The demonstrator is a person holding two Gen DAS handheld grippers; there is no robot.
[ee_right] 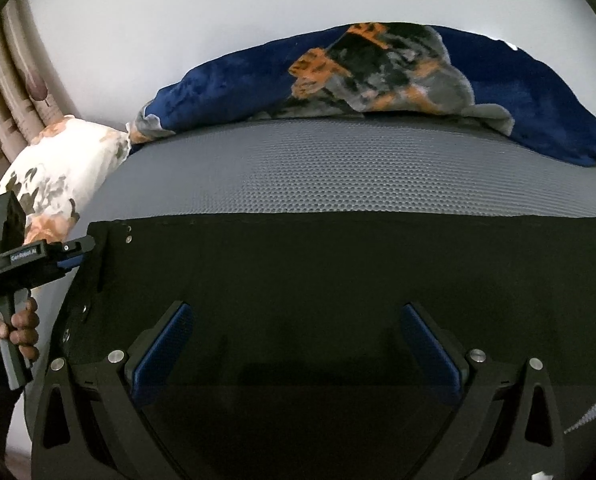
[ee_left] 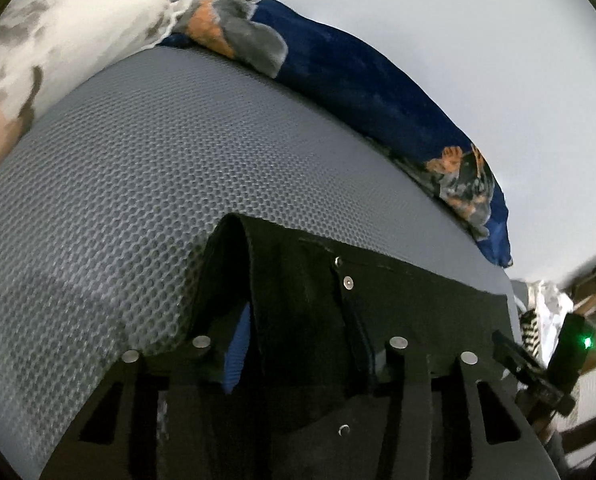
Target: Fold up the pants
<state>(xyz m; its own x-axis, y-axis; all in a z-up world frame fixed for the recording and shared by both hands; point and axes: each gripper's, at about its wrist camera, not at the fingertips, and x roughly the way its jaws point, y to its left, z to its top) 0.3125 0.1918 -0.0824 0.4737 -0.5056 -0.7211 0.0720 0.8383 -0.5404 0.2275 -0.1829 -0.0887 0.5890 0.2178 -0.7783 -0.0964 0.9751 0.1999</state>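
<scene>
Black pants [ee_right: 298, 264] on a grey honeycomb-textured bed [ee_right: 337, 168]; a navy blanket [ee_right: 234, 80] (orange-and-grey print); a white floral pillow [ee_right: 58, 168]; blue-padded tongs [ee_right: 298, 344].

We see the pants [ee_right: 317, 264] lying flat on the mattress [ee_right: 337, 168], along its near edge. Behind them, along the far edge, lies a blanket [ee_right: 238, 84] against the wall [ee_right: 178, 20]. A pillow [ee_right: 58, 168] sits at the mattress's far left corner, touching the blanket's end.
</scene>
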